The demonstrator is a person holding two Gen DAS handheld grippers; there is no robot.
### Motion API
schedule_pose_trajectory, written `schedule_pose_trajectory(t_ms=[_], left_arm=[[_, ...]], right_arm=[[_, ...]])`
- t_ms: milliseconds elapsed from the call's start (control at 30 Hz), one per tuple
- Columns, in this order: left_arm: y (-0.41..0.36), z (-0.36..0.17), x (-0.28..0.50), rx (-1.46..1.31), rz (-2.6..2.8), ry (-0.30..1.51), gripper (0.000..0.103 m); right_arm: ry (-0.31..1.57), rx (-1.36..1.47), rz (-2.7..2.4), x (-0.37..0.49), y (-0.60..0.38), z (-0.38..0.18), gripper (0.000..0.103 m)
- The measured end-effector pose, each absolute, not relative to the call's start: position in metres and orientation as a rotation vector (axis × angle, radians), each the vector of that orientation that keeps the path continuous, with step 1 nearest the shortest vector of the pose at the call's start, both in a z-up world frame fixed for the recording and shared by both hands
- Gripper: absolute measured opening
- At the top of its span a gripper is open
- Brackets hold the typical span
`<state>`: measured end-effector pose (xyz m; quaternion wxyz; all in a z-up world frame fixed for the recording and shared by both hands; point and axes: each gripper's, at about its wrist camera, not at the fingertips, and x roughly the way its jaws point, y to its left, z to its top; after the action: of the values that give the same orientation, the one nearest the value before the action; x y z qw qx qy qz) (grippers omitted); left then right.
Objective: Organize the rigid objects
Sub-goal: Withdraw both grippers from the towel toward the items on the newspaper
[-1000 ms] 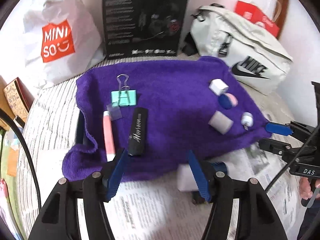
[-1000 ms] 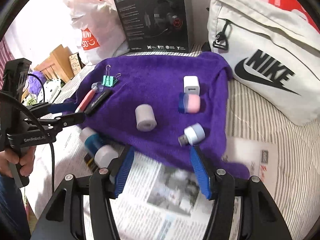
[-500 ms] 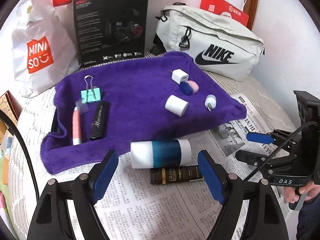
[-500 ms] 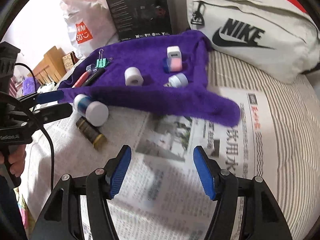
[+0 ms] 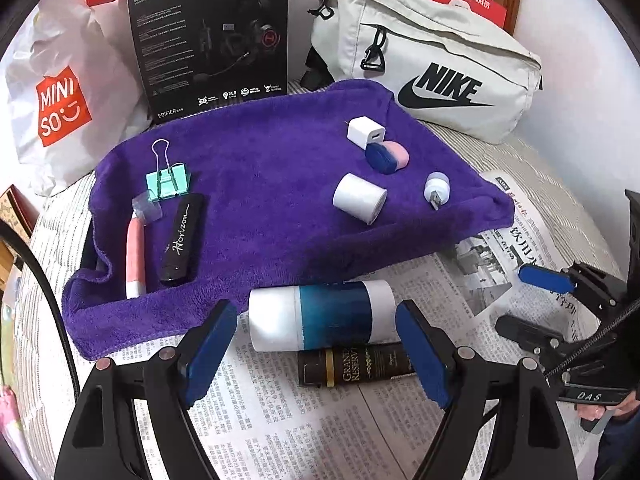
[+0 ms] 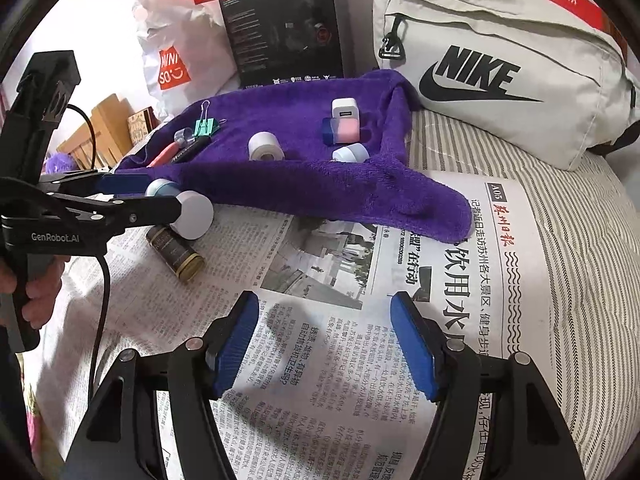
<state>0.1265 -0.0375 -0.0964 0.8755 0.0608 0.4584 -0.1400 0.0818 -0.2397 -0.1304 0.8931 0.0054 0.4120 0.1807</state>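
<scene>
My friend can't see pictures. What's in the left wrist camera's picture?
The open left gripper frames a blue-and-white bottle lying on newspaper, a dark bottle beside it. Behind, a purple towel holds small items.

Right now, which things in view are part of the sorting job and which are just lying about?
Job:
- white-and-teal bottle and dark tube, on the newspaper
- on the purple towel: binder clip, pink pen, black stick, white charger, pink-and-blue case, white roll, USB plug

Lying about:
- Nike bag
- headset box
- Miniso bag
</scene>
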Motion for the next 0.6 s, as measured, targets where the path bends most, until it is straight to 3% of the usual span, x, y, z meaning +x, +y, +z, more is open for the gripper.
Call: schedule_pose_trajectory(t_ms=[600], left_arm=[[-0.051, -0.115, 0.144, 0.127, -0.219, 1.044, 0.080]], right_arm=[[0.856, 0.043, 0.417, 0.082, -0.242, -0.132, 0.078]])
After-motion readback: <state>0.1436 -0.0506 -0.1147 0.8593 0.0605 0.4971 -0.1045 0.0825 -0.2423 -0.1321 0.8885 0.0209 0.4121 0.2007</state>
